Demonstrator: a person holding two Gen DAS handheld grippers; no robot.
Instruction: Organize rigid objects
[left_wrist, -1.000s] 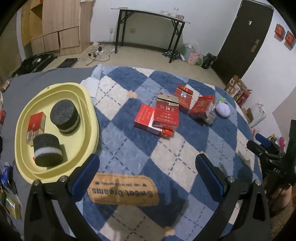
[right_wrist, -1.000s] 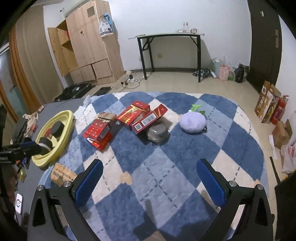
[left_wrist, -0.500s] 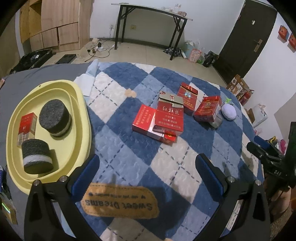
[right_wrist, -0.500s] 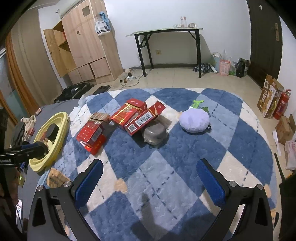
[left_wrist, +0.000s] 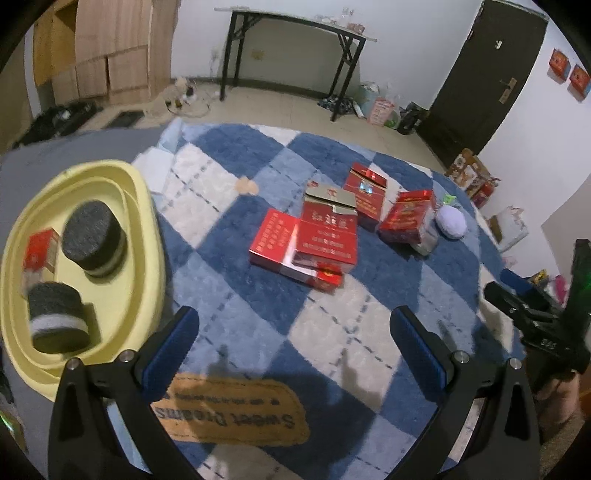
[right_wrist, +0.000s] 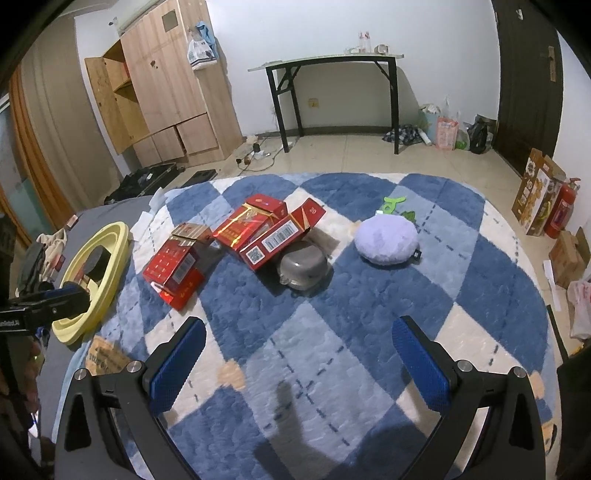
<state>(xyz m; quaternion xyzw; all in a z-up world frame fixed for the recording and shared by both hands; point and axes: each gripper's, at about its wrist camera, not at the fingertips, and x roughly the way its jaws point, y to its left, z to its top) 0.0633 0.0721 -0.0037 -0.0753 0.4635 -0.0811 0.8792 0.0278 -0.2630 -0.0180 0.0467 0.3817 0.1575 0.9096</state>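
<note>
While both grippers hang open over the blue-and-white checked rug (right_wrist: 369, 295), the count runs like this: a loose heap of red boxes (left_wrist: 325, 236) lies mid-rug, and in the left wrist view five or so can be made out, though where they overlap the exact number is hard to call. One flat red box (left_wrist: 271, 240) lies beside a larger one with its grey flap lifted (left_wrist: 328, 229), which rests on another that pokes out beneath it; two more lean together behind them. In the right wrist view the barcode side of one box (right_wrist: 275, 240) shows white, and a grey domed metal piece (right_wrist: 303, 266) sits touching that box's lower end. Just beyond lies a single lilac round cushion (right_wrist: 388, 240). Off to the left, a yellow oval tray (left_wrist: 147, 229) rests at the rug's edge, and it holds three things: two dark round foam pucks with a pale band (left_wrist: 94, 240) (left_wrist: 55, 321), and one small red box (left_wrist: 38, 251) against the far wall of the tray. A tan label reading "Sweet Dreams" (left_wrist: 229, 413) is sewn onto the rug near the camera. The left gripper (left_wrist: 293, 347) has its blue pads spread wide, gripping nothing, touching nothing, above the rug short of the heap. The right gripper (right_wrist: 299, 363) is equally wide, empty, with the boxes well ahead of it.
</note>
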